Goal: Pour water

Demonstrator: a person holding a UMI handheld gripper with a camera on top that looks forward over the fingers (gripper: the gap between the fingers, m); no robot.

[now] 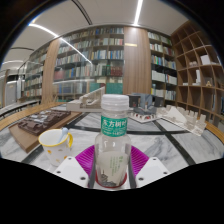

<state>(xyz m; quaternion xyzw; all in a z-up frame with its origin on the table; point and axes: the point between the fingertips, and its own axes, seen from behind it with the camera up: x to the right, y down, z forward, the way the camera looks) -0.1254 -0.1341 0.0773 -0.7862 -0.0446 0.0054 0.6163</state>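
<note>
A clear plastic bottle [113, 140] with a green label and white cap stands upright between my fingers. Both magenta pads [86, 156] press against its lower sides, so my gripper [112, 166] is shut on it. The bottle looks lifted above the marble table [30, 150]. A yellow cup [56, 139] with a white lid or rim sits on the table to the left of the bottle, a short way ahead of my left finger.
A dark tray [38, 123] lies beyond the cup on the left. White model-like objects [160, 115] stand on the table to the right. Tall bookshelves [95, 60] fill the background.
</note>
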